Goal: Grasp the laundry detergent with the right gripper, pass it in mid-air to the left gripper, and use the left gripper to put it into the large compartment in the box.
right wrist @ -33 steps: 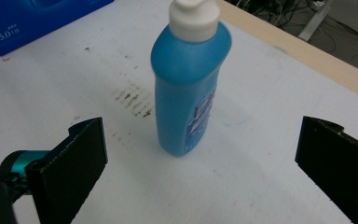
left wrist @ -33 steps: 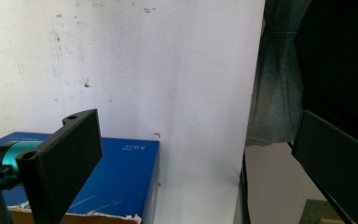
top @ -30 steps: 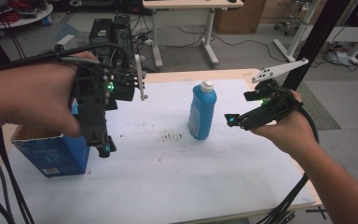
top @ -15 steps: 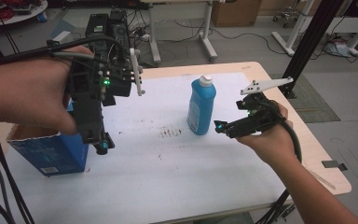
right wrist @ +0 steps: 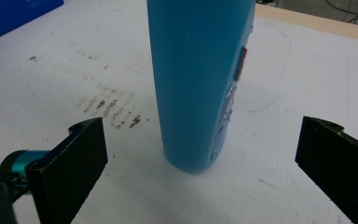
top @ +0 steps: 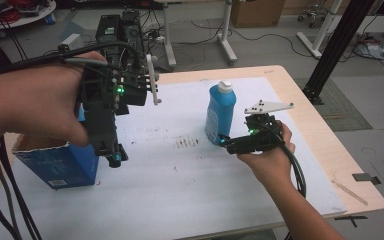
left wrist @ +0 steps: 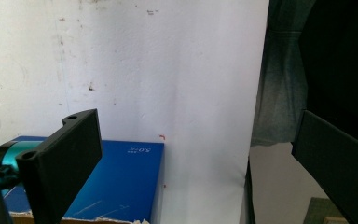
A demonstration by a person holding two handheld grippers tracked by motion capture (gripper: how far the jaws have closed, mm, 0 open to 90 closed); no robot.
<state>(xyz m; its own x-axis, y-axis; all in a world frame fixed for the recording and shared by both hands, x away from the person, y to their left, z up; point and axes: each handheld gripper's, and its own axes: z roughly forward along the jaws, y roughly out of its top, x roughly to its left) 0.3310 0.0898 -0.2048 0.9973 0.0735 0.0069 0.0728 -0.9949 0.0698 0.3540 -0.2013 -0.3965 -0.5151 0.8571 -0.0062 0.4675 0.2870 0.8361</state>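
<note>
The blue bottle point(top: 220, 114) stands upright on the white worktop point(top: 190, 195), toward its far right corner, with a white cap on top and a label down one side. The right gripper point(top: 226, 142) sits low at the bottle's base on the side nearer the right edge, its jaws spread wide and empty; in the right gripper view the bottle point(right wrist: 198, 84) rises between them, a little ahead of the tips and touching neither. It looks like smooth, stiff plastic, likely part full and so moderately heavy, tall for its narrow foot and easy to tip. The glossy wall may slip, so a hold across the lower or middle body, square on the flatter faces, seems safest; the cap is a poor place. The left gripper point(top: 111, 155) hangs over the near left part of the worktop above the blue box point(top: 62, 165), jaws open and holding nothing, the box point(left wrist: 116, 182) just below it in the left gripper view. Compared with half a second ago, the right gripper has come closer to the bottle and lower, while the left has hardly moved.
</note>
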